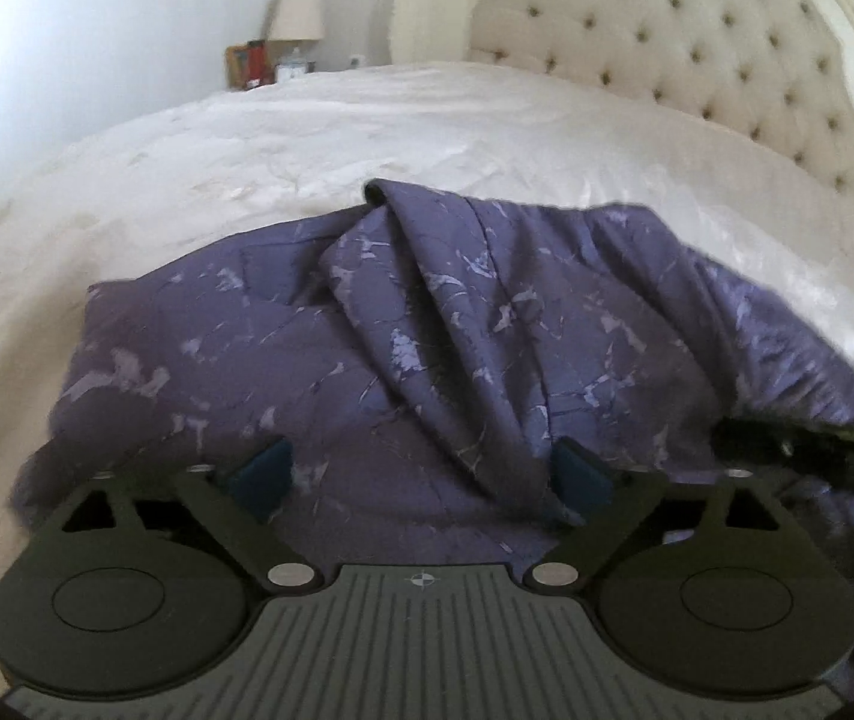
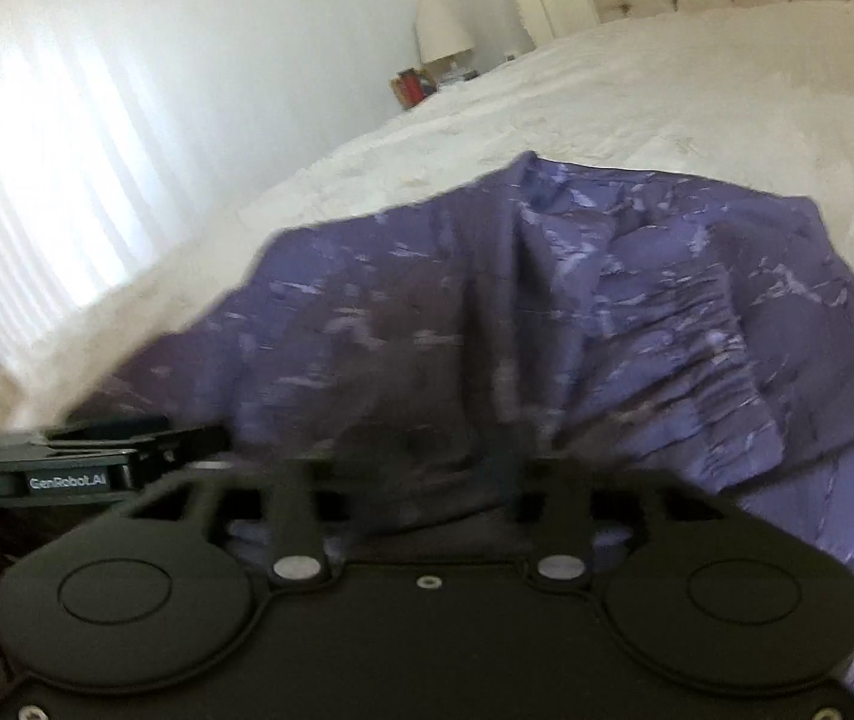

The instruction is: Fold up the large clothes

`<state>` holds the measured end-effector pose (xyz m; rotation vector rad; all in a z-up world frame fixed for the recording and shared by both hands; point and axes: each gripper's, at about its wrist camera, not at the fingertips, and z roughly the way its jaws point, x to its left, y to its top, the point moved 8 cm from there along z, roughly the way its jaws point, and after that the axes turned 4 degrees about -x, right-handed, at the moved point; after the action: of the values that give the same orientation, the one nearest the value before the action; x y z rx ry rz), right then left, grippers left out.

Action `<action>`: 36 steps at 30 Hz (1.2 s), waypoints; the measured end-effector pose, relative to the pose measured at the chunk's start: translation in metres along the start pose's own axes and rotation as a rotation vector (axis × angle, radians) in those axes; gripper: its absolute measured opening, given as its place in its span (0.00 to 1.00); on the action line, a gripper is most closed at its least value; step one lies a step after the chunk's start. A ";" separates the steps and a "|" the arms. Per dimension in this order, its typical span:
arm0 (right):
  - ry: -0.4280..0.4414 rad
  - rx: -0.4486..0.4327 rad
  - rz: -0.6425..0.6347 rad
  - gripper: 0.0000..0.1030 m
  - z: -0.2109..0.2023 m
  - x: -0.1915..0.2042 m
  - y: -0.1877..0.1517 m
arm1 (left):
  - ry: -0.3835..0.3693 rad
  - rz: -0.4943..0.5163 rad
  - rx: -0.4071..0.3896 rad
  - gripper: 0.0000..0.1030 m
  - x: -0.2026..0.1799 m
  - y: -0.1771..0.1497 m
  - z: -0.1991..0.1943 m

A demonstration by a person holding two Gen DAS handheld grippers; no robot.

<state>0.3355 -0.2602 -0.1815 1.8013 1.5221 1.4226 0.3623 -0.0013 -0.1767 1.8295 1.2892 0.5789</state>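
Only one purple garment (image 1: 427, 324) on bed (image 1: 246, 150); left gripper (image 1: 420, 480) jaws spread, right gripper (image 2: 505, 456) jaws clenched on garment.

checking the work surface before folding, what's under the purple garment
The purple garment lies crumpled on a white bedspread, which shows all around it. Anything beneath its folds is covered and cannot be seen.

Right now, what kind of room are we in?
Almost certainly a bedroom: a bed with white bedding, a tufted cream headboard, and a lamp on a bedside stand in the corner. The purple patterned garment lies on the bed.
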 end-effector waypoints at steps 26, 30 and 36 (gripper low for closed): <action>-0.205 0.120 0.012 0.97 -0.221 0.004 -0.066 | -0.003 -0.080 0.147 1.00 0.036 -0.105 -0.197; -0.290 0.137 0.100 0.99 -0.248 -0.023 -0.075 | 0.003 -0.105 0.194 1.00 0.045 -0.127 -0.205; -0.313 0.166 0.262 0.99 -0.266 -0.051 -0.088 | -0.002 -0.122 0.244 1.00 0.049 -0.151 -0.209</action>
<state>0.0680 -0.3570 -0.1646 2.2686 1.3122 1.0766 0.1417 0.1400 -0.1848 1.9281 1.5132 0.3666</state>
